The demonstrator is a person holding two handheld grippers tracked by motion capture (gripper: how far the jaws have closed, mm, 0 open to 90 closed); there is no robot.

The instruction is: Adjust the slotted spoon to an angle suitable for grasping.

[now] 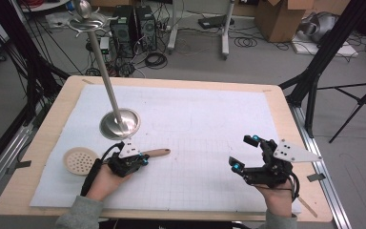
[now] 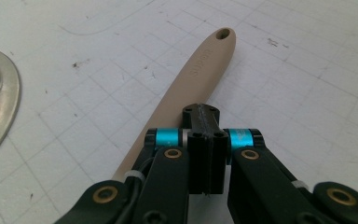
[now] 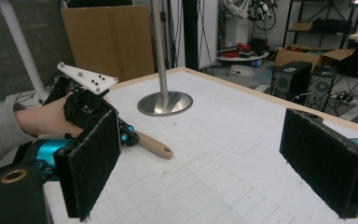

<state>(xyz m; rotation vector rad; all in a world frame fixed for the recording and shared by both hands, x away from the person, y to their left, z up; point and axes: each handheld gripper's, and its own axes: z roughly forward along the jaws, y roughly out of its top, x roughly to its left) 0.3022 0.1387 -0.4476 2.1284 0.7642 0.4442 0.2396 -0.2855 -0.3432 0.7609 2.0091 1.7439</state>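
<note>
A beige skimmer (image 1: 82,160) lay flat on the table (image 1: 181,119), its round perforated head at the left, its long axis running rightward to a handle (image 1: 156,153) with a hanging hole. The left claw (image 1: 142,160) was clamped on that handle. The right claw (image 1: 245,152) stood wide, holding nothing.

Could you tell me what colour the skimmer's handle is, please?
Light tan; the handle shows best in the left gripper view.
</note>
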